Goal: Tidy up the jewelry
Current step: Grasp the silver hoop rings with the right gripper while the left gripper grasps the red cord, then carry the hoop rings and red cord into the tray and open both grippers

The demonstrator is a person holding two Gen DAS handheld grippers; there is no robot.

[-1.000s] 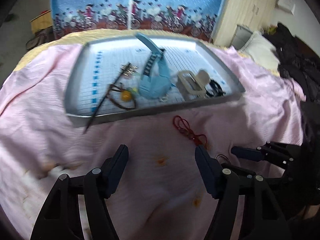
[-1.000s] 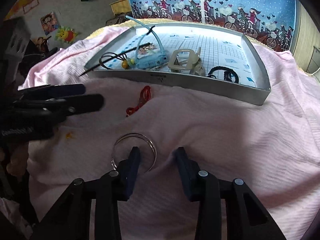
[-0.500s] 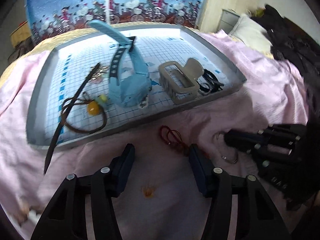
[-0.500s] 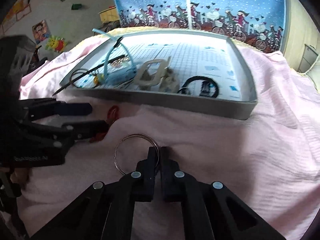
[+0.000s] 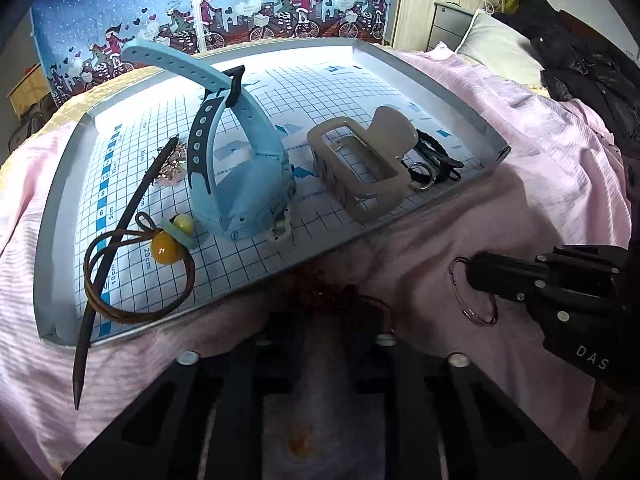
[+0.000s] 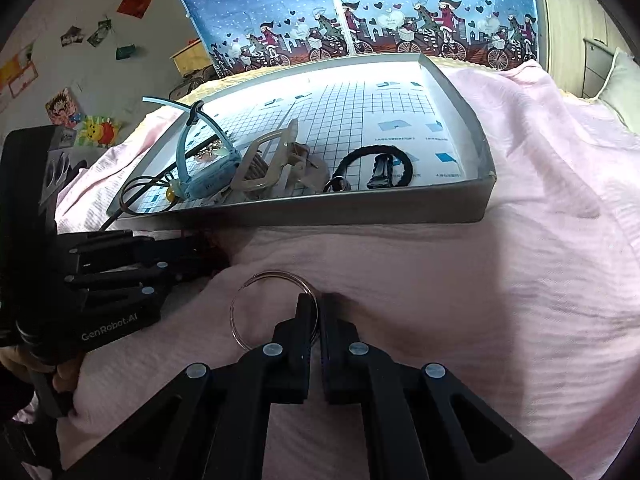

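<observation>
- Nearest in the right wrist view, the right gripper (image 6: 316, 312) has its jaws pressed almost together on the near-right arc of a thin metal ring (image 6: 256, 280); the rest of the ring lies on the pink bedspread (image 6: 500, 300).
- The left wrist view shows the same ring (image 5: 460, 292) from the side, sticking out past the right gripper's fingertips (image 5: 480, 270) and well right of the left gripper.
- The left gripper (image 5: 320, 312) sits low over a red cord (image 5: 320, 290) bunched on the bedspread just before the tray's near wall. Its fingertips are dark and blurred in its own view, so it cannot be told how far the jaws are open or whether they hold the cord.
- From the right wrist view the left gripper (image 6: 208, 252) covers nearly all of the cord; only a dark red trace (image 6: 216, 246) shows at its tips.
- Beyond lies the grey tray (image 5: 60, 200) with a grid-printed floor, seen more fully from the left wrist.
- In the tray, left to right: a brown cord loop with amber beads (image 5: 164, 244), a dark hair stick (image 5: 116, 248) whose tip overhangs the near wall, a blue watch (image 5: 244, 184) with its strap arched upward, a beige hair claw (image 5: 360, 168), and black hair ties (image 5: 436, 156) with a small ring.
- A small gold-coloured piece (image 5: 174, 164) behind the stick is too tangled to make out.
- Farthest, a blue curtain with cyclists (image 6: 360, 20) hangs behind the bed.
</observation>
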